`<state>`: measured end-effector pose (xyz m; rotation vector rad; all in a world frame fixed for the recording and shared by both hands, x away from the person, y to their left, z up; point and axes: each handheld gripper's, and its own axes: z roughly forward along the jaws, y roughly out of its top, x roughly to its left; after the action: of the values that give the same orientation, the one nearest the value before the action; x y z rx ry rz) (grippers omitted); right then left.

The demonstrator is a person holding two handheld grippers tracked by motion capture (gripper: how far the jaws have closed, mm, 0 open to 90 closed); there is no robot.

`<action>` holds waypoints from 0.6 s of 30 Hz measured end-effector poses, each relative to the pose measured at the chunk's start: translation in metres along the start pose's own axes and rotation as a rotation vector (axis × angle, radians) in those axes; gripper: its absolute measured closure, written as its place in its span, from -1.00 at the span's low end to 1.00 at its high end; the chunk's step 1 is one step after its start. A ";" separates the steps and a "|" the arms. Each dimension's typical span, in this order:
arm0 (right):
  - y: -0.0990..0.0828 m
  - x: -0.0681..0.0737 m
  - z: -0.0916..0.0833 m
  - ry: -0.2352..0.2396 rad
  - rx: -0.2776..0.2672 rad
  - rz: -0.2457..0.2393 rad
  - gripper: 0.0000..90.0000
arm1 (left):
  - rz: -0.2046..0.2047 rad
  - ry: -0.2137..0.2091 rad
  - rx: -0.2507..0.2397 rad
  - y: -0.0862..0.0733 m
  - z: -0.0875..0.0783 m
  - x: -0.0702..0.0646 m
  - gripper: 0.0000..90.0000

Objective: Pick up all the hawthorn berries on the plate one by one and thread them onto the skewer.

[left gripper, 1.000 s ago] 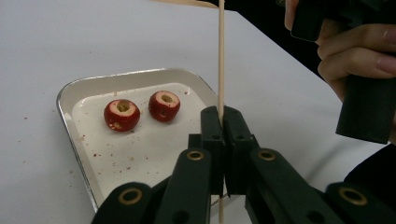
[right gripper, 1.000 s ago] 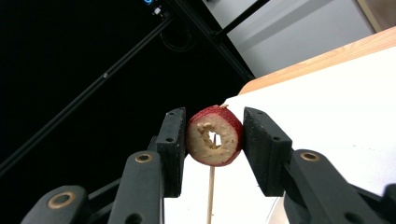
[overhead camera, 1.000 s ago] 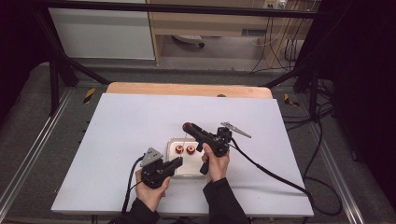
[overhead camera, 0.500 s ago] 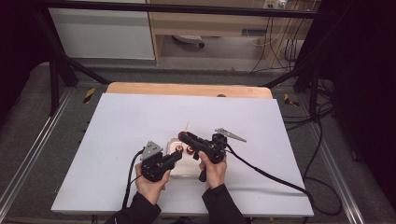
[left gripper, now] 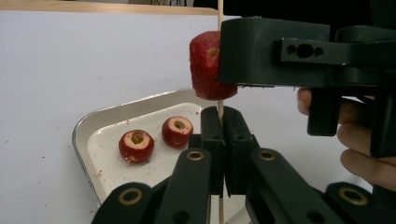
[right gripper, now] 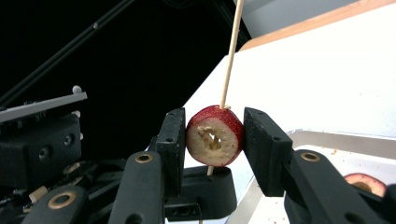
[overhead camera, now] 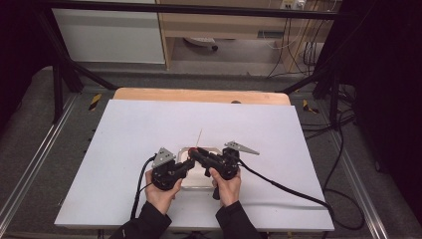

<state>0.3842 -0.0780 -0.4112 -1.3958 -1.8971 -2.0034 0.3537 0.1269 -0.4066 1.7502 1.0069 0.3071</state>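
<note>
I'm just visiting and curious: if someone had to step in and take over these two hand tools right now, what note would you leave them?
Left gripper: shut on the wooden skewer, holding it upright.
Right gripper: shut on a cored red fruit, which is threaded on the skewer.
White tray: on the table under both grippers, with two more cored fruits in it.
Done: first fruit is on the stick.
Left: probably slide it further down, then thread the two from the tray.

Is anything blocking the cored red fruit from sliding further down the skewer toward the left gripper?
Nothing visible. The fruit, held in the right gripper, is threaded on the skewer, and bare stick runs below it down to the left gripper, shut on the skewer. Two more fruits lie in the tray.
</note>
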 end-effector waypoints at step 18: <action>0.013 -0.022 -0.035 -0.163 0.253 -0.243 -0.71 | 0.153 0.014 0.125 -0.021 -0.031 0.030 0.96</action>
<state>0.3855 -0.1208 -0.4087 -1.3538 -2.3962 -1.7007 0.3427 0.1719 -0.4190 1.9459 0.9206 0.3606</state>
